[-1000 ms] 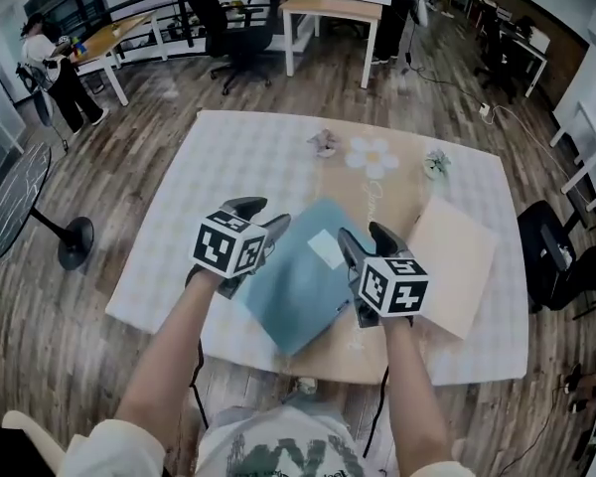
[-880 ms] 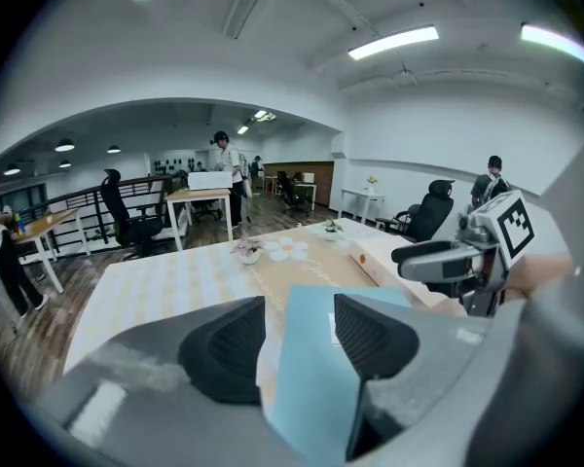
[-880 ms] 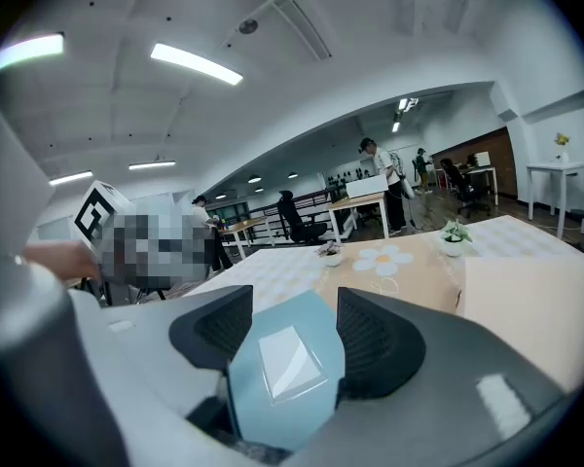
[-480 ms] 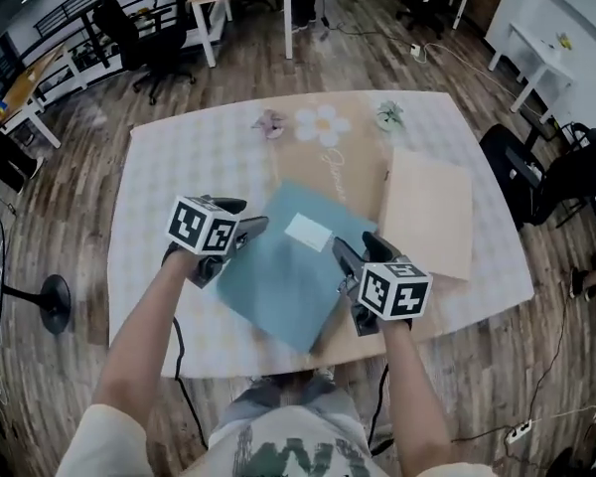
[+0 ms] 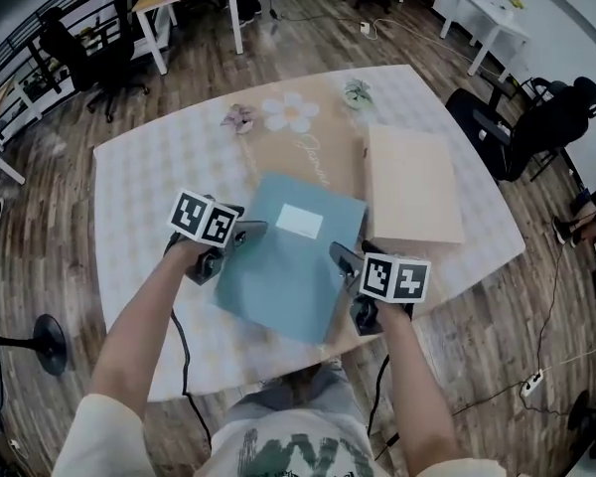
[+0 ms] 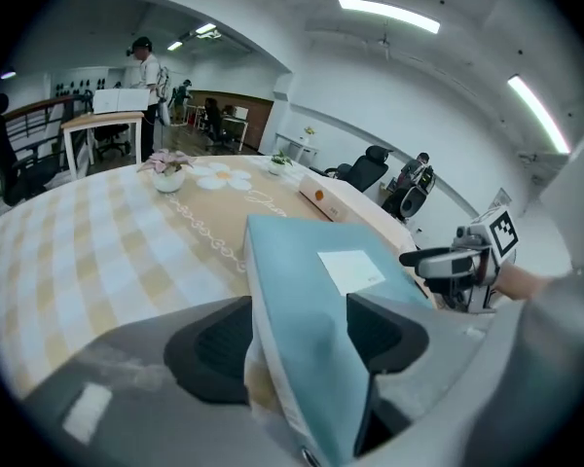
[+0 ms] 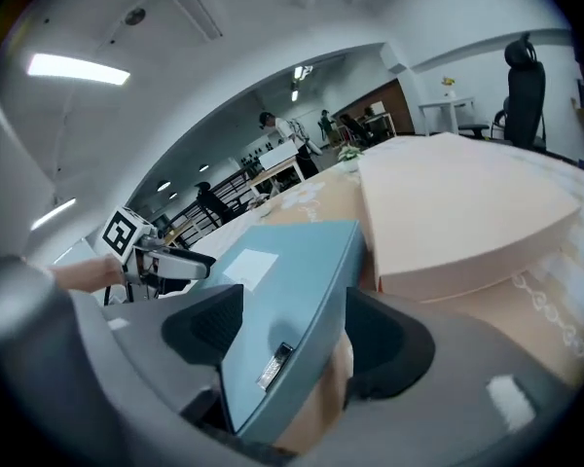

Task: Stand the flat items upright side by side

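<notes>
As my left gripper (image 5: 236, 246) and right gripper (image 5: 350, 286) have just been opening, their jaws loosely straddle opposite edges of the closed blue box (image 5: 290, 256). It's flat on the table (image 5: 139, 197), just beside the beige box (image 5: 412, 187).

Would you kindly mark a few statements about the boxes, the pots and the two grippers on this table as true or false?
1. The teal box bears a white label. True.
2. The beige box stands upright. False: it lies flat on the table.
3. Nothing is between the left gripper's jaws. False: the teal box's edge is between them, and they have just been opening.
4. The right gripper straddles the teal box's opposite edge. True; its jaws have just been opening too.
5. A pink-flowered pot and a green-leaved pot stand at the table's far side. True.
</notes>
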Action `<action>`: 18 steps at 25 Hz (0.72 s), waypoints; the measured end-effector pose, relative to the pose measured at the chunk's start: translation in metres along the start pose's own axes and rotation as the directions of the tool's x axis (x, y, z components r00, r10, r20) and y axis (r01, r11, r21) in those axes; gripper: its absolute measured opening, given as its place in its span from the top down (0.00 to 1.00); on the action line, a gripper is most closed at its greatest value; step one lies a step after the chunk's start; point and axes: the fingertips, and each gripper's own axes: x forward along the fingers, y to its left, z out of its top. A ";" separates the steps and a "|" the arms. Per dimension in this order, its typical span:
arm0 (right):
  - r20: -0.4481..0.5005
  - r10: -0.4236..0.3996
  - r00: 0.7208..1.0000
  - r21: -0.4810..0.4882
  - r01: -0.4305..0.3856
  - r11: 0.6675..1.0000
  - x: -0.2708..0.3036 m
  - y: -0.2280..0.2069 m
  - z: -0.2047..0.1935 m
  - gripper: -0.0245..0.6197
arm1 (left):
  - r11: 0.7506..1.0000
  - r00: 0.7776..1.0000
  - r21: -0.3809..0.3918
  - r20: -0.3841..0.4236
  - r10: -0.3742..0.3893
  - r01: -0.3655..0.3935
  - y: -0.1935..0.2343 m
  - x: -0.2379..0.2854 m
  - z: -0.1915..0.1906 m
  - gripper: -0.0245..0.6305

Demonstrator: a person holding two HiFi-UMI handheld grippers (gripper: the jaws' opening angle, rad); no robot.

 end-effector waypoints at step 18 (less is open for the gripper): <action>-0.066 0.047 0.997 -0.039 -0.050 0.998 0.044 0.021 0.032 0.45 | 0.999 0.999 -0.029 0.031 0.044 -0.043 0.010 -0.020 0.015 0.50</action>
